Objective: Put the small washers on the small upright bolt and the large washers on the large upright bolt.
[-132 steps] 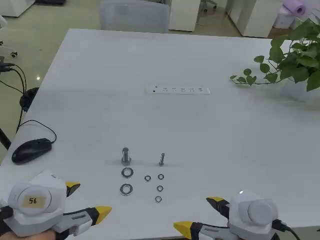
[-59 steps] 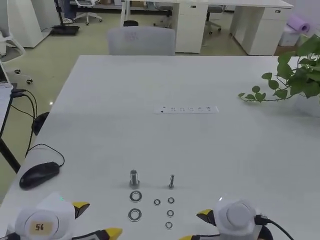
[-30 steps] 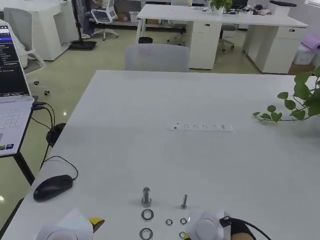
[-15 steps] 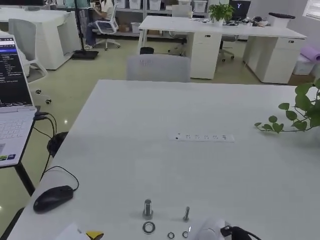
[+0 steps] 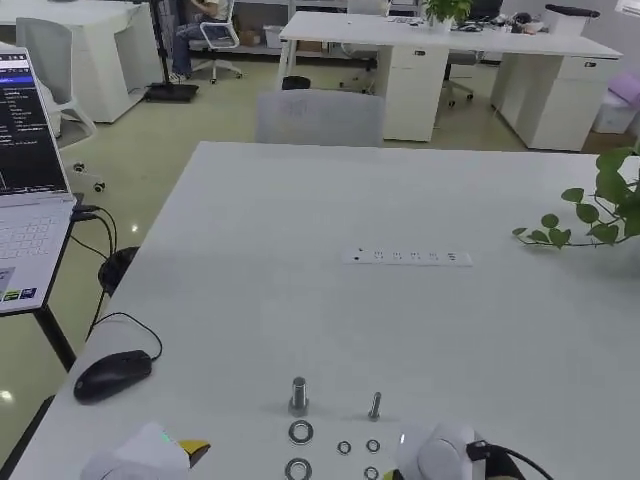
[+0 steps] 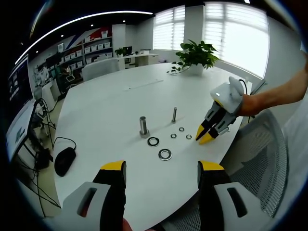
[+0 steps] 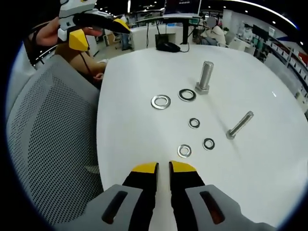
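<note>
The large bolt (image 5: 298, 396) and the small bolt (image 5: 375, 405) stand upright on the white table (image 5: 400, 320). In front of the large bolt lie two large washers (image 7: 187, 94) (image 7: 160, 101). Three small washers (image 7: 194, 122) (image 7: 208, 143) (image 7: 184, 150) lie loose near the small bolt (image 7: 239, 125). My right gripper (image 7: 163, 167) is shut, low over the table edge just short of the nearest small washer, and I see nothing between its tips. My left gripper (image 6: 162, 168) is open and hangs well back from the large washers (image 6: 165, 154).
A black mouse (image 5: 112, 375) lies at the table's left edge and a white power strip (image 5: 410, 257) in the middle. A potted plant (image 5: 600, 205) is at the far right. A mesh chair (image 7: 53, 144) is just below the right gripper. A laptop (image 5: 25, 180) is off to the left.
The head camera has tilted up, so both grippers sit lower in the picture. My right gripper has moved left towards the small washers, and its jaws, open earlier, are now shut.
</note>
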A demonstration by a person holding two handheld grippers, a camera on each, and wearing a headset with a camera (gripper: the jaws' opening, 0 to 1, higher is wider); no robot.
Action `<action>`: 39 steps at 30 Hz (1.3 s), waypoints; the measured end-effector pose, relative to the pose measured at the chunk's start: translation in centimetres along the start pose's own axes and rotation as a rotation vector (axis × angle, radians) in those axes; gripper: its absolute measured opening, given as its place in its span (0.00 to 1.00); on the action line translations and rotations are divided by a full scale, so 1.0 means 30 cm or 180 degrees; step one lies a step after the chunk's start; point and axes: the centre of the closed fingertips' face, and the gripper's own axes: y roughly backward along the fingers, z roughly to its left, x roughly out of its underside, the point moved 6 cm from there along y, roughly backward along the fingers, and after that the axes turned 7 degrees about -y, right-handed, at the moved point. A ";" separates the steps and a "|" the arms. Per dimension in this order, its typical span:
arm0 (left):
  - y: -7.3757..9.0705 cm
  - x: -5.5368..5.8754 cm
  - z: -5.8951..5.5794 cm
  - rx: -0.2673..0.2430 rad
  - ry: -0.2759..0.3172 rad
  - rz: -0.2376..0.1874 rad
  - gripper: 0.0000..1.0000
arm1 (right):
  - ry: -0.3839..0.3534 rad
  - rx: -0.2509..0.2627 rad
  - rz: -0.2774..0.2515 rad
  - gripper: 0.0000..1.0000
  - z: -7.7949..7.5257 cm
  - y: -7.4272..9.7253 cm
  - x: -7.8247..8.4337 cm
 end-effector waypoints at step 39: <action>-0.005 0.030 0.023 -0.0006 0.0142 -0.0003 0.59 | -0.0717 0.0405 0.0282 0.28 -0.028 0.358 0.480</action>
